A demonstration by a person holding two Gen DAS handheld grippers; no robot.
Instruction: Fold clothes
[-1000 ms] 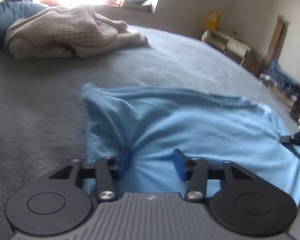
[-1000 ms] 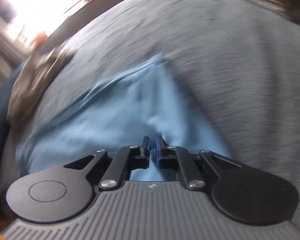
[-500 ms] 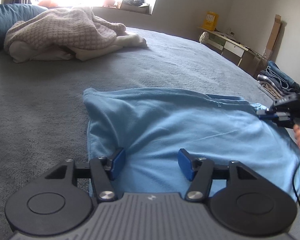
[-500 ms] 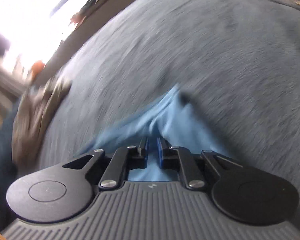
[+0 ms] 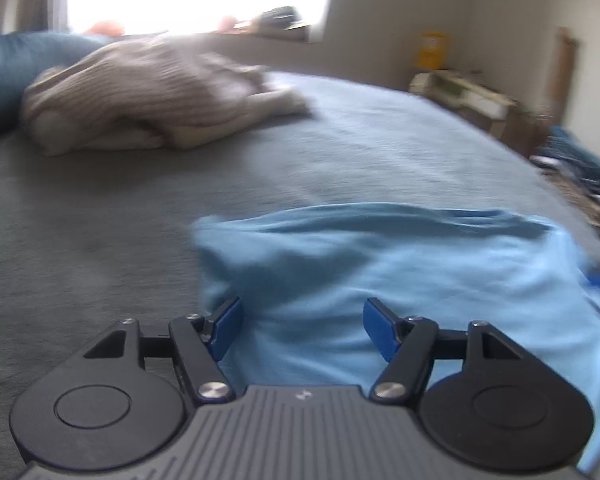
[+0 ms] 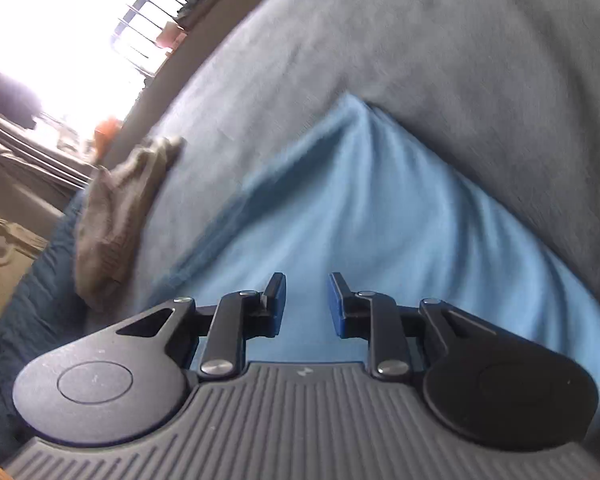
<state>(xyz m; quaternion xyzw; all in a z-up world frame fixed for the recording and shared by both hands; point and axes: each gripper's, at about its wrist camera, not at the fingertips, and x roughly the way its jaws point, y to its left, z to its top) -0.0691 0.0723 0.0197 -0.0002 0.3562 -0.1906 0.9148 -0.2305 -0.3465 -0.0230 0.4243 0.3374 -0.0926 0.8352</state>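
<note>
So the light blue t-shirt (image 5: 400,280) is lying on the grey bed cover (image 5: 100,220), long axis running across in front of my left gripper (image 5: 302,330). That one's spread wide and holding nothing, sitting low over the shirt's near-left corner. My right gripper (image 6: 307,300) is partly parted, also empty, with a peaked corner of the shirt (image 6: 352,200) straight ahead of it. Both are about equally close. Everything's motion-blurred, the near hem is hidden under the gripper bodies, and I can't tell if the pads actually touch the cloth.
</note>
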